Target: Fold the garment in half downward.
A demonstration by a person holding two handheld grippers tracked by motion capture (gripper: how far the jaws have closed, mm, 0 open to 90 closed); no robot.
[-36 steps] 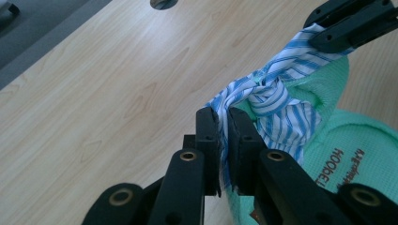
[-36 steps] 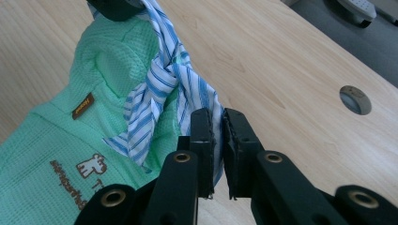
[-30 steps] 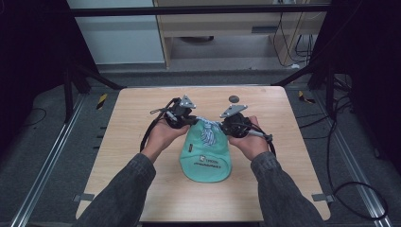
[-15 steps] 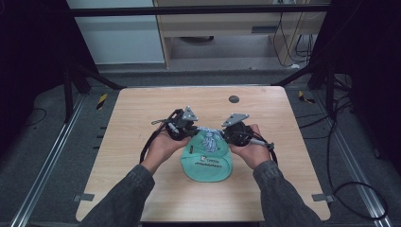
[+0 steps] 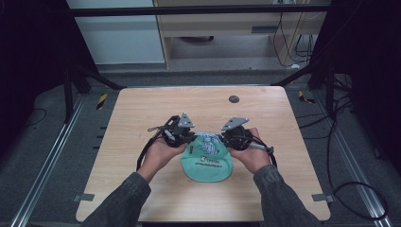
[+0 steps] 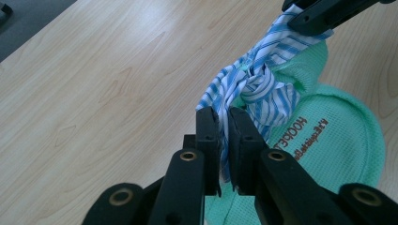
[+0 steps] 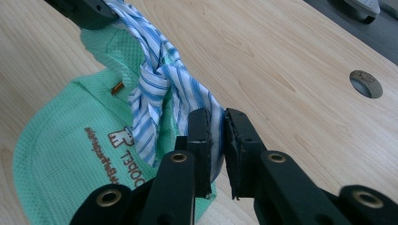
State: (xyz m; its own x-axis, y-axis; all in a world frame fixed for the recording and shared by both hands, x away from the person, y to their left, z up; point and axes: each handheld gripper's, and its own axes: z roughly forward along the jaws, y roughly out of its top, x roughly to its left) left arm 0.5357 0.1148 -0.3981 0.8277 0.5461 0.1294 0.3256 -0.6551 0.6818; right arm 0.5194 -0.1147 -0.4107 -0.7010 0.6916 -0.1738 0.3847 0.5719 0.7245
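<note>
- One green bib (image 5: 206, 163) lies flat on the table (image 5: 142, 118), near the middle and a little toward the person's edge; it bears dark lettering and a small printed figure.
- One striped tie (image 5: 208, 142) — blue and white — sits at the bib's far edge, knotted once in its middle, with an end running out to each side.
- Two grippers, one in each hand, flank the knot.
- The left gripper (image 6: 223, 123) has its jaws closed on the tie's left end; in its own view the striped cloth is pinched between the two black pads, just short of the knot.
- The right gripper (image 7: 217, 123) is clamped on the other end in the same way — a thin fold of stripe shows between its pads.
- In the high view both grippers sit just beyond the bib's far corners, left gripper (image 5: 182, 135) and right gripper (image 5: 231, 135), each with one grey three-cornered plate on top.
- Two hands rest beside the bib, the left hand (image 5: 163, 151) and the right hand (image 5: 253, 151), sleeves coming in from the near edge.
- One round hole (image 5: 233, 99) in the table lies well beyond the bib, on its right side.
</note>
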